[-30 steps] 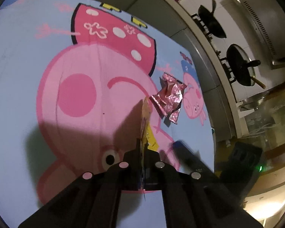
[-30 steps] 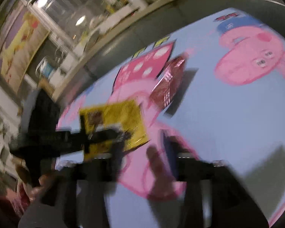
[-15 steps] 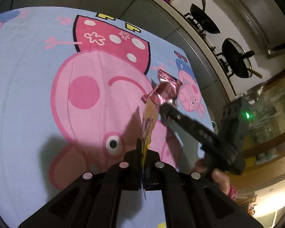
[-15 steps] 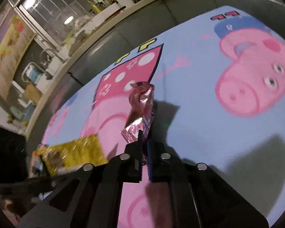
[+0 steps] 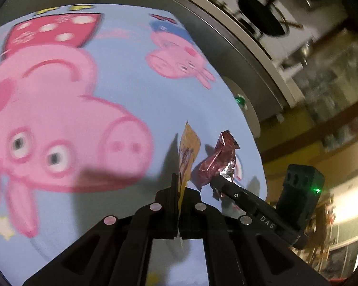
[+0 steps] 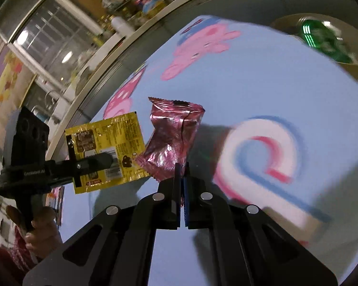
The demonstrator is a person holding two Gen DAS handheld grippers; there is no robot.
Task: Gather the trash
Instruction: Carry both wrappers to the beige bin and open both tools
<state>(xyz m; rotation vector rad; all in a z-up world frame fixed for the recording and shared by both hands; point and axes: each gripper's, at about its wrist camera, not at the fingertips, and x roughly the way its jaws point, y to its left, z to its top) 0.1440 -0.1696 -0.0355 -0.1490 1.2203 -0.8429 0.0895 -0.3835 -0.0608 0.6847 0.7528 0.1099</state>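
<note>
Blue cartoon-pig cloth [image 6: 262, 76] covered the table beneath both tools, with kitchen counters behind it. Nearest me in the right wrist view, my right gripper [image 6: 181, 166] had its jaws together on the lower edge of the pink foil wrapper [image 6: 173, 138], which stood up off the cloth, long axis running up and away from the fingers. Just left of that pink foil wrapper, the yellow sachet [image 6: 105, 150] hung flat-on, clamped in the left gripper [image 6: 107, 159] that a hand [image 6: 39, 233] held from below. From the left wrist view the same sachet [image 5: 187, 157] showed edge-on, pinched in that gripper [image 5: 179, 178]. Both of the 2 pieces were lifted, so I judged the next move turned on the bin. Far beyond the pink foil wrapper, up and to its right past the cloth's edge, sat a round tan rim with something green inside [image 6: 322, 40], nearer the right gripper. It was blurred and cut off; I couldn't confirm it was a bin.
</note>
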